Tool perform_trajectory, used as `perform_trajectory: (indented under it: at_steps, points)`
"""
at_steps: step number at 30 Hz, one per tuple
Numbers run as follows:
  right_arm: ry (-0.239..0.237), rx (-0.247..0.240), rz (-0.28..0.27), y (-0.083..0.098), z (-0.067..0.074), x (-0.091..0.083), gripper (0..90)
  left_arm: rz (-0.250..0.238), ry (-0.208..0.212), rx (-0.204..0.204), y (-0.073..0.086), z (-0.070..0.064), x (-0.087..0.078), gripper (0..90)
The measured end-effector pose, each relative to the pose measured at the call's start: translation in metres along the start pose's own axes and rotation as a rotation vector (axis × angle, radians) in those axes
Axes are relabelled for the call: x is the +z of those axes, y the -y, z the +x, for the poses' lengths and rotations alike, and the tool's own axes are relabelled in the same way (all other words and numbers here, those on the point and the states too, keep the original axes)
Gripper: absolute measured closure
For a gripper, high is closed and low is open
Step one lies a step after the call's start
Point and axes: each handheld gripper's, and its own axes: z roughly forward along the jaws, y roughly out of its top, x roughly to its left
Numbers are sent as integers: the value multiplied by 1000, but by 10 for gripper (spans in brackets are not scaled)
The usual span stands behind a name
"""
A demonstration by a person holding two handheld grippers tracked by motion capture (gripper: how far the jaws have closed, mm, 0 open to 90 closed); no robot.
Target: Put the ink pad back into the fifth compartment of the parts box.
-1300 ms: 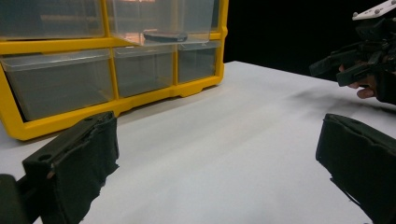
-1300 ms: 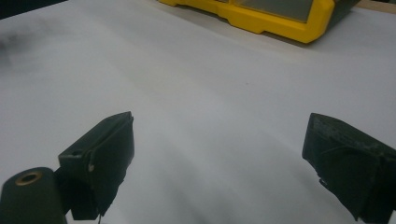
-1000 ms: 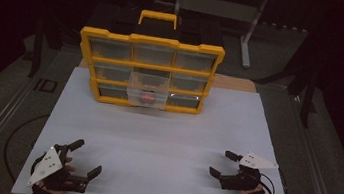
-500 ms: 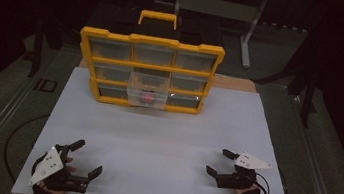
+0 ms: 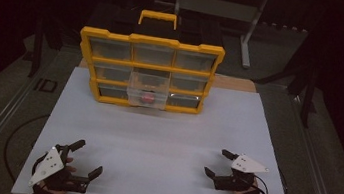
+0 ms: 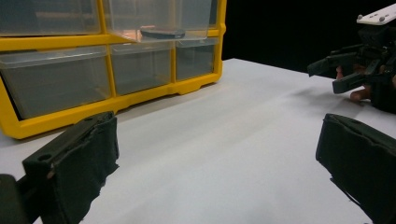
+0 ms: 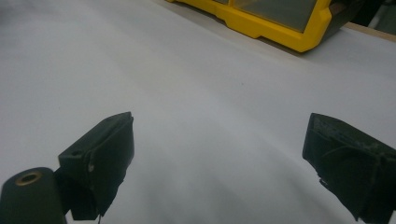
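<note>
A yellow drawer cabinet [image 5: 148,68] with clear drawers stands at the back of the white tabletop [image 5: 155,135]. Its lower middle drawer [image 5: 148,93] is pulled out, and a small red object [image 5: 148,97] lies inside. My left gripper [image 5: 89,156] rests near the front left corner, open and empty. My right gripper [image 5: 216,162] sits at the front right, also open and empty. In the left gripper view, my left gripper [image 6: 217,163] faces the cabinet [image 6: 107,70], with the right gripper [image 6: 355,70] farther off. In the right gripper view, my right gripper [image 7: 224,163] spans bare tabletop below the cabinet's corner [image 7: 280,23].
The cabinet has a yellow carry handle [image 5: 158,18] on top. A metal stand [image 5: 248,41] rises behind the table in the dark. A cable [image 5: 19,132] loops on the floor to the left. Bare white surface lies between the grippers and the cabinet.
My right gripper has slid a little to the left along the front of the table. The left gripper has stayed put, and both remain open.
</note>
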Motion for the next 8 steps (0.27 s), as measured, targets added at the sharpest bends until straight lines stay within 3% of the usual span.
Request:
perform_trajectory:
  at_steps: [8]
  points:
    - [7,-6,5,-1,2,0,92,0,-2,0,0,0,0,0]
